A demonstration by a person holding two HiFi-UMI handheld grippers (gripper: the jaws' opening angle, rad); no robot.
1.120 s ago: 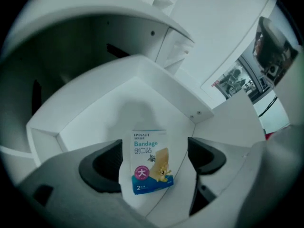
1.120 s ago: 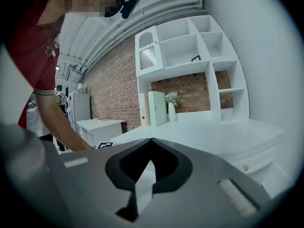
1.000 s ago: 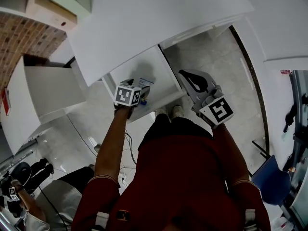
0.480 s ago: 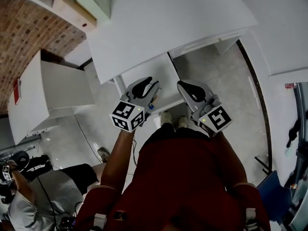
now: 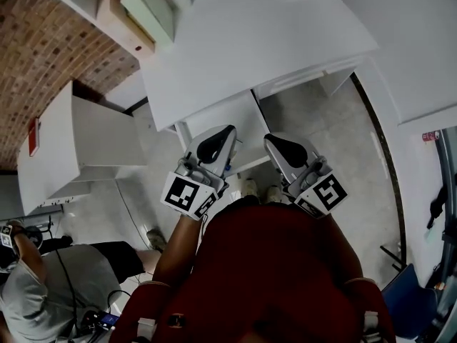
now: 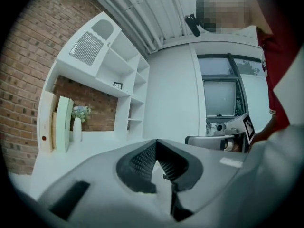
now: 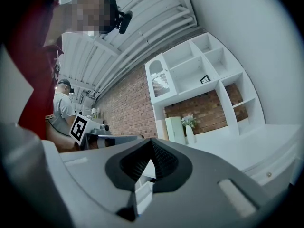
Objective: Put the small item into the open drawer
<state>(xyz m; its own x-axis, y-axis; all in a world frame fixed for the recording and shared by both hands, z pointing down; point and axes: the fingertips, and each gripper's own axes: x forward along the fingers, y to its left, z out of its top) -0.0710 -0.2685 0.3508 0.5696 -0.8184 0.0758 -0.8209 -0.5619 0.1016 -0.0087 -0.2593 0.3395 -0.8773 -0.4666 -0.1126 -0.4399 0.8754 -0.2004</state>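
Seen from the head:

- Two grey two-jaw grippers with black ribbed pads: the left gripper (image 5: 228,130) at eleven o'clock from centre and the right gripper (image 5: 269,138) at one o'clock.
- One white open drawer (image 5: 239,114) at twelve o'clock.
- One white flat desk top (image 5: 250,41) above the drawer.
- One white box-shaped cabinet (image 5: 71,148) at nine o'clock.
- One blue chair (image 5: 410,299) at four o'clock.
- Two people: a person in a dark red shirt (image 5: 271,263) at six o'clock and a person in a grey shirt (image 5: 36,302) at eight o'clock.
- Two pale shoes near centre: a left shoe (image 5: 250,187) and a right shoe (image 5: 274,193).

Seen from the right gripper:

- One white open-fronted shelf unit (image 7: 204,65).
- One small dark-framed picture (image 7: 204,79).
- One white slim vase of flowers (image 7: 190,134).
- One pale green upright box (image 7: 175,129).
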